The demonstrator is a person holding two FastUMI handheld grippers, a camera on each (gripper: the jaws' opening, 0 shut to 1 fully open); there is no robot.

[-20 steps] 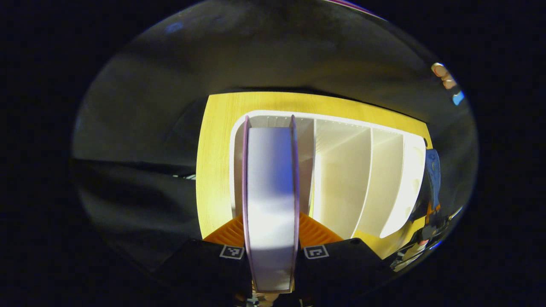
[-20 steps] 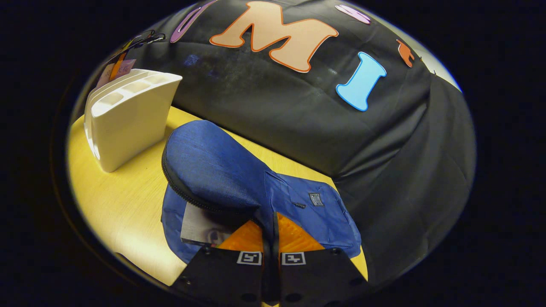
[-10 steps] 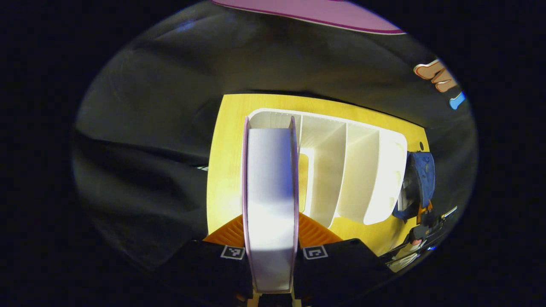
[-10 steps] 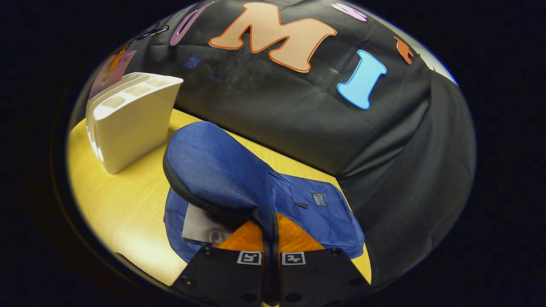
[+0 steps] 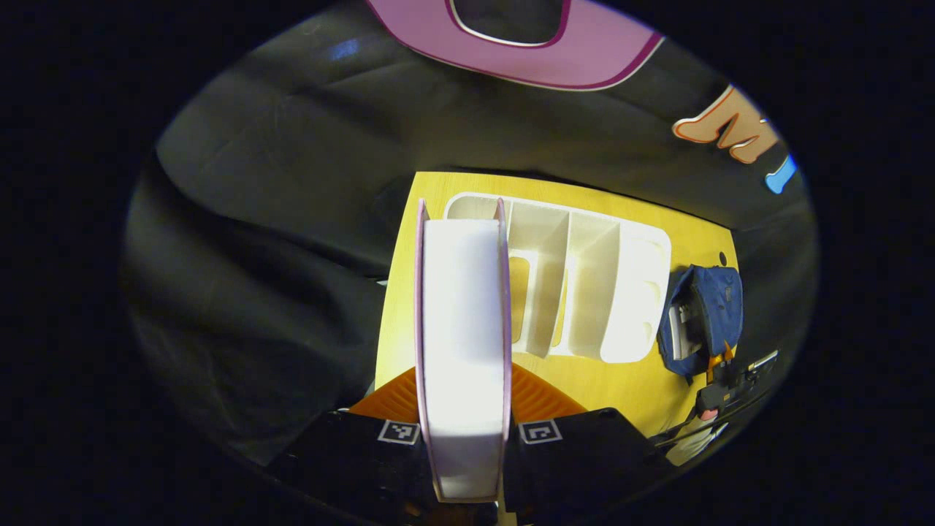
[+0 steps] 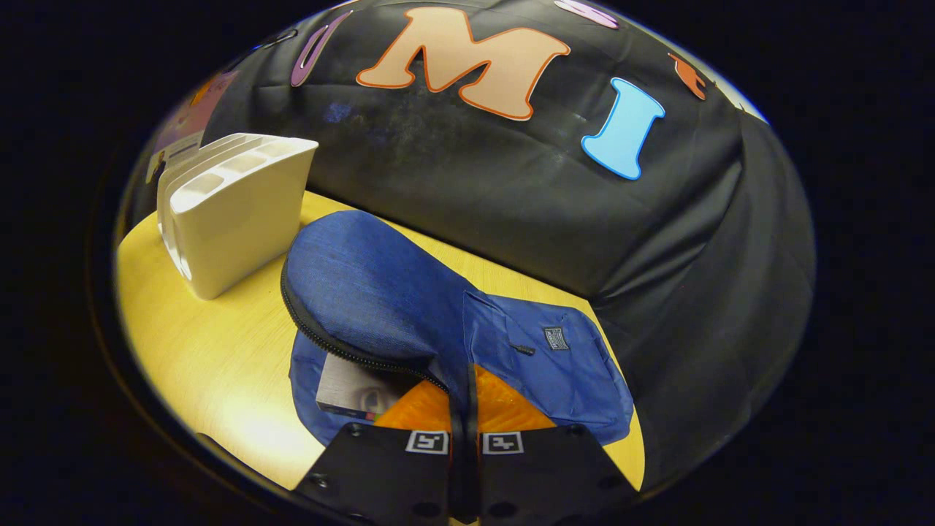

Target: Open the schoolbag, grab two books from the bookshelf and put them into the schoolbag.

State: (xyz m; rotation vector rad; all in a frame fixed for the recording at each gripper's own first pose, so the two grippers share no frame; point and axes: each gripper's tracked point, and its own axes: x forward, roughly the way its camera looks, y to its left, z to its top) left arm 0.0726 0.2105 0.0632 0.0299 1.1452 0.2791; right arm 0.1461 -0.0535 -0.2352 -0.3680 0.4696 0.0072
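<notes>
My left gripper [image 5: 462, 398] is shut on a thick book [image 5: 462, 329] with white page edges and purple covers, held high over the white bookshelf [image 5: 584, 285], whose slots look bare. In the left gripper view the blue schoolbag [image 5: 705, 314] lies to the right of the shelf, with the other gripper at its near end. My right gripper [image 6: 465, 409] is shut on the edge of the blue schoolbag's [image 6: 380, 292] flap, lifting it along the black zipper. Under the flap a book [image 6: 350, 391] lies inside the bag. The bookshelf [image 6: 234, 208] stands at the left.
A yellow wooden table [image 6: 212, 343] carries the shelf and the bag, and its edges drop off at the left and front. Black cloth hangs close behind and to the right. The bag lies near the table's right edge [image 5: 723, 241].
The left gripper has risen with the book, clear of the shelf's leftmost slot; the shelf looks smaller and farther below. The right gripper keeps the flap lifted, nearly still.
</notes>
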